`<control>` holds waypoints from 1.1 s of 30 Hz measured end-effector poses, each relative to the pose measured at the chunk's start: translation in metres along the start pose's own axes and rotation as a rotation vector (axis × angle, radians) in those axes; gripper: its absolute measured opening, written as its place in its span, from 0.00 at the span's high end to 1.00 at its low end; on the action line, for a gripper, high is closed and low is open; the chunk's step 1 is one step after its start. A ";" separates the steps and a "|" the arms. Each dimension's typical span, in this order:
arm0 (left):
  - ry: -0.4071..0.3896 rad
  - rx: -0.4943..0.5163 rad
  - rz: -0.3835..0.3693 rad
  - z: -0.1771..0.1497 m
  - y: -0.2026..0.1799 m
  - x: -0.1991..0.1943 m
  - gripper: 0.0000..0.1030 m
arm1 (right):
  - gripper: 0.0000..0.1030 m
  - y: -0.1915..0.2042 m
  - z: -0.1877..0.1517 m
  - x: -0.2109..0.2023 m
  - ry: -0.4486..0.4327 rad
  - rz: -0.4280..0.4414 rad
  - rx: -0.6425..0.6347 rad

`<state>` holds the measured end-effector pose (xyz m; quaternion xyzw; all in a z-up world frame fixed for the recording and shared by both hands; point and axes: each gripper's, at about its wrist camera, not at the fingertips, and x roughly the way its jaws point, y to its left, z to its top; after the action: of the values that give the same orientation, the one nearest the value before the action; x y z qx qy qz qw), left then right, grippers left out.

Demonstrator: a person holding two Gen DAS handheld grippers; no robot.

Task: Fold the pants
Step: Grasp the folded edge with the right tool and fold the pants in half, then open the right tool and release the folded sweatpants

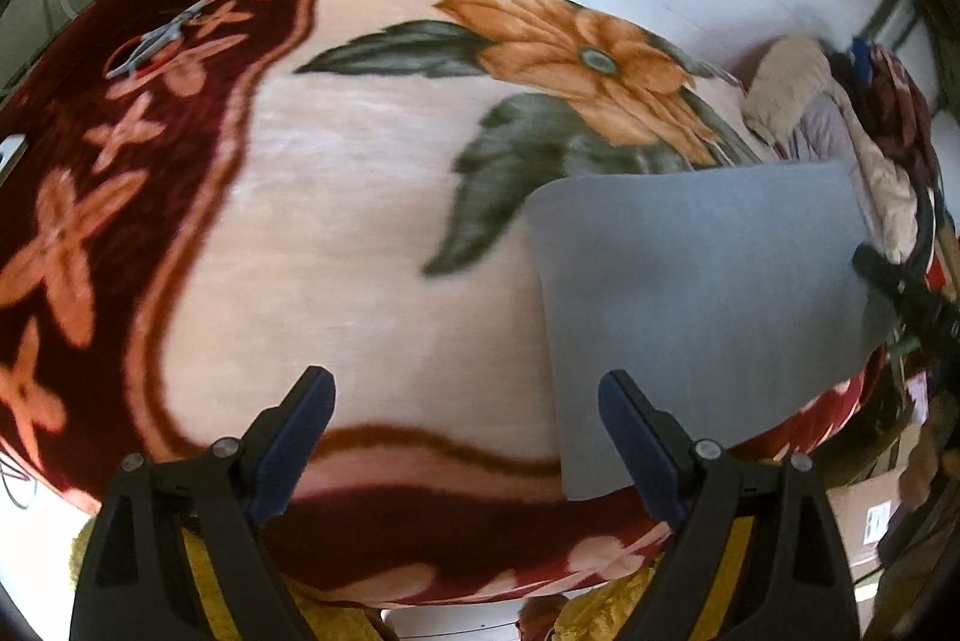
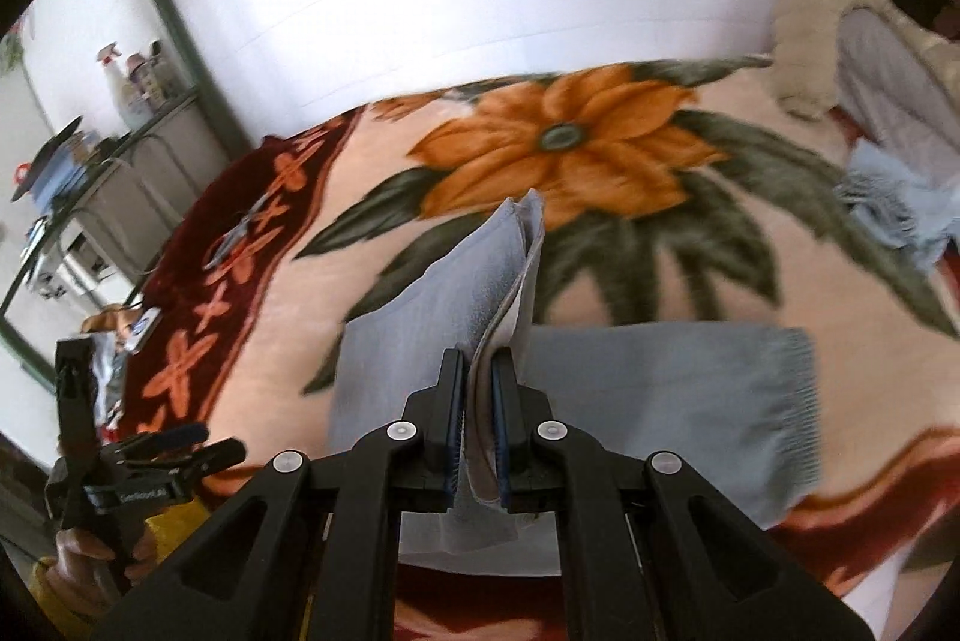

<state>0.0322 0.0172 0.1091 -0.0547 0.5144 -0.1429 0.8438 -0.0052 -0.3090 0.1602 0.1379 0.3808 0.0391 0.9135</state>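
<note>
From the left wrist, the left gripper (image 1: 465,392) hangs spread and empty above a floral blanket (image 1: 360,221), one folded pair of gray pants (image 1: 702,317) lying flat to its right. From the right wrist, the right gripper (image 2: 478,377) pinches a raised fold of the pants (image 2: 660,401), long axis running left to right.

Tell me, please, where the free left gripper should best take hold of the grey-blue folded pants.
Probably the near left corner of the grey-blue folded pants: it lies flat on the floral blanket, nearest the open left gripper. Come low from the left; the right gripper already pinches the other side.
</note>
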 end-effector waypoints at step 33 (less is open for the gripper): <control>0.116 0.340 0.067 0.001 -0.134 0.121 0.10 | 0.87 -0.178 -0.064 0.070 0.169 -0.241 0.280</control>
<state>0.0602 -0.1467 0.0383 0.1145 0.5322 -0.2025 0.8140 -0.0073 -0.4531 0.0188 0.2132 0.4715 -0.1124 0.8483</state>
